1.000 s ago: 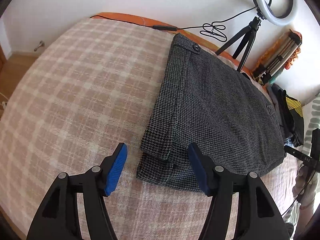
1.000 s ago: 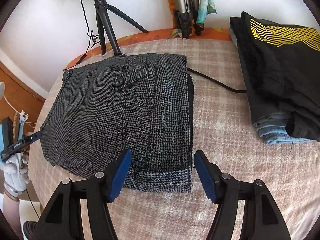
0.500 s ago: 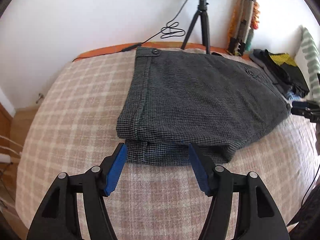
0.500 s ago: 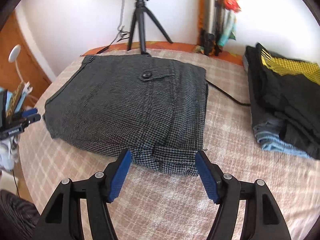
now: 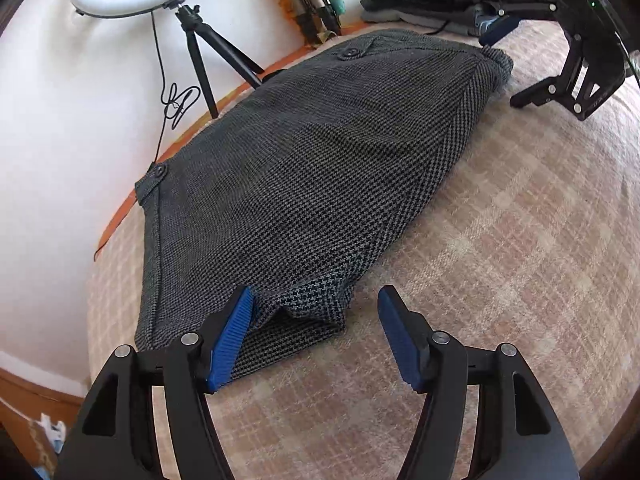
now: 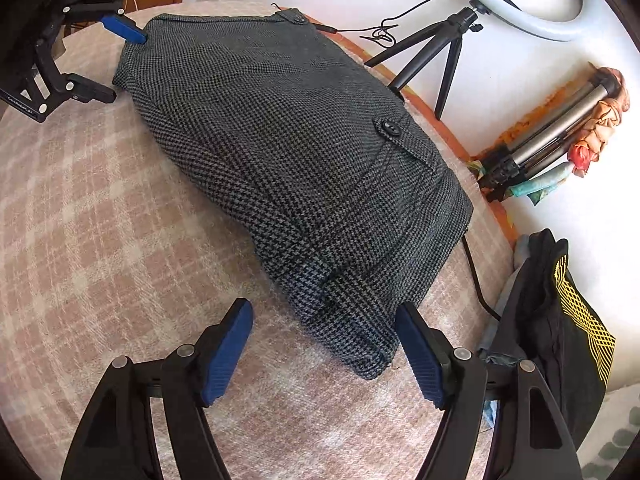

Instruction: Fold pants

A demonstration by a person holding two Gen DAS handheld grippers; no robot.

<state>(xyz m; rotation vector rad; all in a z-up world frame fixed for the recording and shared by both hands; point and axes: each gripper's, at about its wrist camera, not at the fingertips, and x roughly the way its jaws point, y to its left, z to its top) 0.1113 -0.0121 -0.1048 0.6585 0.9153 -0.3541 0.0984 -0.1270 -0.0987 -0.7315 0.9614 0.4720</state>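
Lying folded on the bed [image 5: 520, 240], the pants [image 5: 304, 184] are flanked by both tongs: left tongs [image 5: 316, 336] and right tongs [image 6: 324, 354], jaws opening, unclamped, each with a near corner at twelve o'clock; neither is nearer.

Black gripper [image 5: 316, 340] frames, silver rivets, ribbed blue fingers [image 5: 232, 340]

Left tool [image 5: 316, 334] and right tool [image 6: 325, 354] angled down, jaws opening, nothing gripped
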